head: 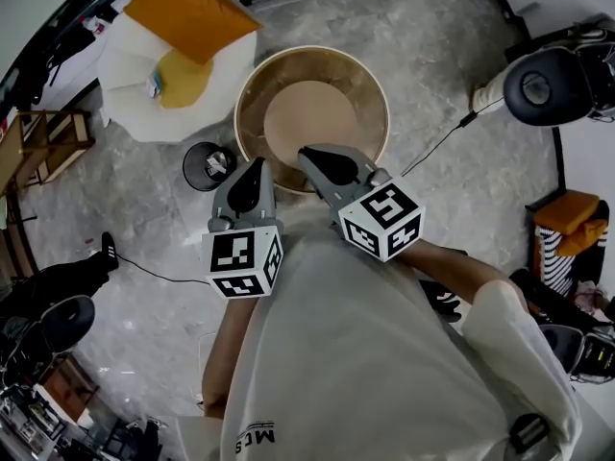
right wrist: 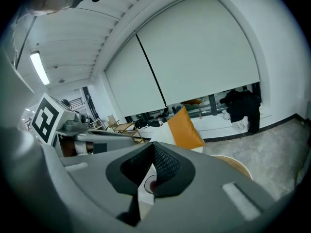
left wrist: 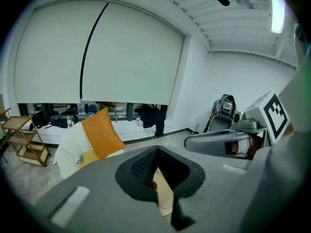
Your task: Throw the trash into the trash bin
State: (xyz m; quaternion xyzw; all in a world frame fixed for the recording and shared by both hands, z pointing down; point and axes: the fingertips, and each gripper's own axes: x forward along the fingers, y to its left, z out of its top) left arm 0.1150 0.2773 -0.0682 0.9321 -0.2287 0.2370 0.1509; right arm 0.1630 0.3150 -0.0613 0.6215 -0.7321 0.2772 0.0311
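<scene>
A small black trash bin [head: 209, 165] stands on the floor left of the round wooden table [head: 370, 80], with pale scraps inside. Both grippers hang side by side at the table's near edge, in front of the person's chest. My left gripper [head: 256, 167] [left wrist: 156, 171] is shut; only a thin tan sliver shows along the seam of its jaws. My right gripper [head: 312, 154] [right wrist: 151, 171] is shut too, a narrow white strip with a small red dot showing at its seam. Whether either sliver is a held scrap or the background, I cannot tell. The tabletop looks bare.
A white beanbag [head: 130, 75] with an orange cushion [head: 187, 8] lies at the far left. A wooden shelf [head: 43, 142] stands by the left edge. A cable [head: 442, 142] runs over the marble floor toward equipment at the right.
</scene>
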